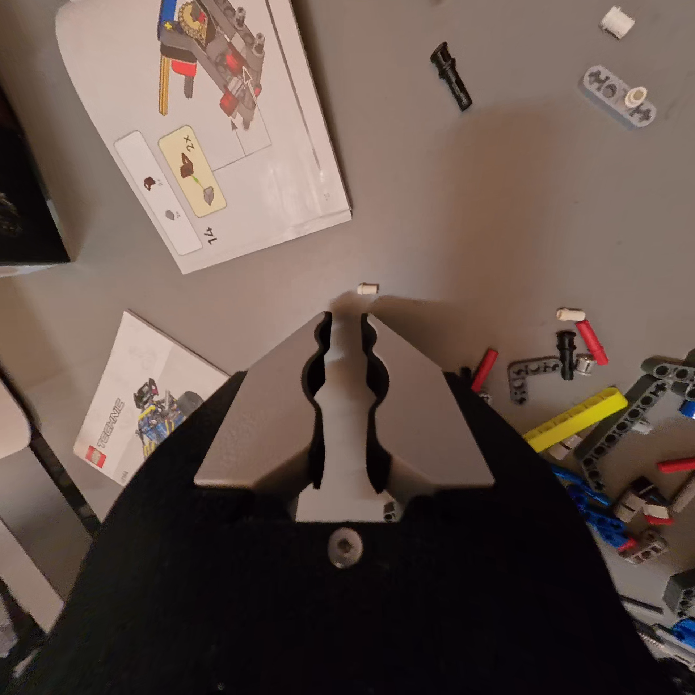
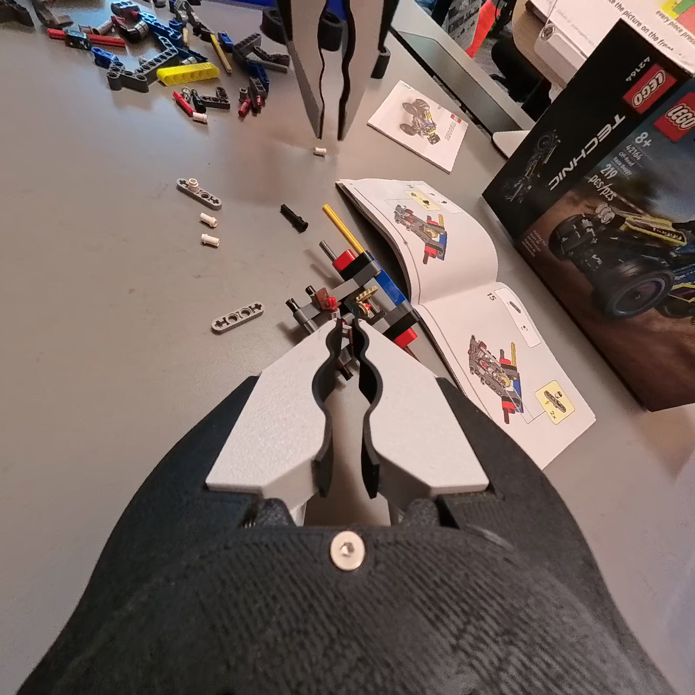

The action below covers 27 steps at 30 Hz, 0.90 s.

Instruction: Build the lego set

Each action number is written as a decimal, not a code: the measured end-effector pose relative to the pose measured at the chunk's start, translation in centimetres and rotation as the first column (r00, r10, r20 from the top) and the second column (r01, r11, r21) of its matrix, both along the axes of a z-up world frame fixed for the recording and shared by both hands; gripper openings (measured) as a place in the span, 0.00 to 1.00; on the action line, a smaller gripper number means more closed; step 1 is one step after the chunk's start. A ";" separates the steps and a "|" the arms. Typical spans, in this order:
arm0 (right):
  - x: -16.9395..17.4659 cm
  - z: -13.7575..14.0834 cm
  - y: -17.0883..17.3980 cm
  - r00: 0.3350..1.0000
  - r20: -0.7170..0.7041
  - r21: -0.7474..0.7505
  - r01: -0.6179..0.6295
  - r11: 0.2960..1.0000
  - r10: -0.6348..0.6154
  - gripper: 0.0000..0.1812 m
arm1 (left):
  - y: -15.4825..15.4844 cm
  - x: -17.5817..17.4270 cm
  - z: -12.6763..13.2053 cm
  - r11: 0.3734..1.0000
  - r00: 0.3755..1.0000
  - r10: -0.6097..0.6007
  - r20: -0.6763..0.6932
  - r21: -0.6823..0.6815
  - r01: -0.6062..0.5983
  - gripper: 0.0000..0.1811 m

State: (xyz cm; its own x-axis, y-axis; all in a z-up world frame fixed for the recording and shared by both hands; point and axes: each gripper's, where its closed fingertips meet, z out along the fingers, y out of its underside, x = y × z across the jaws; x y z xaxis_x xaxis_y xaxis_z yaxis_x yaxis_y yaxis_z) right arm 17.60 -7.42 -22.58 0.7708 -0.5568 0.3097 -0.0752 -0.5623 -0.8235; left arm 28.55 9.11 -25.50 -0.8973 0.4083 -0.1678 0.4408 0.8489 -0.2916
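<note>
The partly built model (image 2: 387,289), grey, blue and red with a yellow axle, lies on the grey table beside the open instruction booklet (image 2: 451,301). My right gripper (image 2: 348,322) is shut on the model's near end. My left gripper (image 1: 347,316) is narrowly open and empty, with its tips pointing down close to the table. A small white pin (image 1: 367,289) lies just beyond its tips. The left gripper also shows in the right wrist view (image 2: 331,136), standing just behind the white pin (image 2: 319,151).
The table also holds a thin grey beam with a white pin (image 2: 199,193), a plain grey beam (image 2: 237,317), two white pins (image 2: 208,220), a black pin (image 2: 294,218) and a pile of loose parts (image 2: 169,64). A small booklet (image 2: 417,128) and the set's box (image 2: 601,225) are to the right. My right fingertips sit around 20 cm from my left ones.
</note>
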 end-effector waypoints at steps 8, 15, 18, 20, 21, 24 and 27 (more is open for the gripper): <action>0.1 0.0 -0.1 1.000 0.006 -0.003 0.006 1.000 -0.006 0.01 | -1.1 -0.9 -0.4 0.994 0.998 -0.060 -0.036 0.091 0.063 0.09; 0.1 0.1 -0.1 1.000 0.002 0.005 0.005 1.000 -0.005 0.01 | -1.4 -1.1 0.5 1.000 0.998 -0.012 -0.055 -0.017 0.011 0.07; 0.1 0.1 -0.1 1.000 0.003 0.001 0.004 1.000 -0.004 0.01 | -0.8 -1.4 -0.1 1.000 0.997 0.023 -0.074 0.022 -0.021 0.11; 0.1 0.1 -0.1 1.000 0.004 -0.001 0.003 1.000 -0.003 0.01 | -1.1 -1.7 -0.1 0.999 0.995 0.034 -0.098 -0.003 -0.035 0.11; 0.1 0.0 -0.1 1.000 0.003 -0.003 0.002 1.000 -0.002 0.01 | -1.1 -1.8 -0.2 0.999 0.994 0.038 -0.105 -0.010 -0.039 0.11; 0.1 0.0 -0.1 1.000 0.001 -0.007 0.002 1.000 -0.002 0.01 | -1.2 -1.7 -0.5 0.999 0.994 0.040 -0.102 -0.011 -0.041 0.05; 0.2 0.0 -0.1 1.000 0.003 -0.003 0.006 1.000 -0.006 0.01 | -1.3 -1.6 -0.5 0.999 0.995 0.048 -0.091 -0.013 -0.050 0.04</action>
State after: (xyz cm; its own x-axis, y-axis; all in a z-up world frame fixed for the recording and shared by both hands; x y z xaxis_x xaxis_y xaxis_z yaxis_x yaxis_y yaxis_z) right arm 17.78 -7.53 -22.54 0.7667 -0.5602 0.3135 -0.0761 -0.5642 -0.8221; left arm 26.91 7.81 -26.03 -0.9279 0.3615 -0.0912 0.3701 0.8639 -0.3416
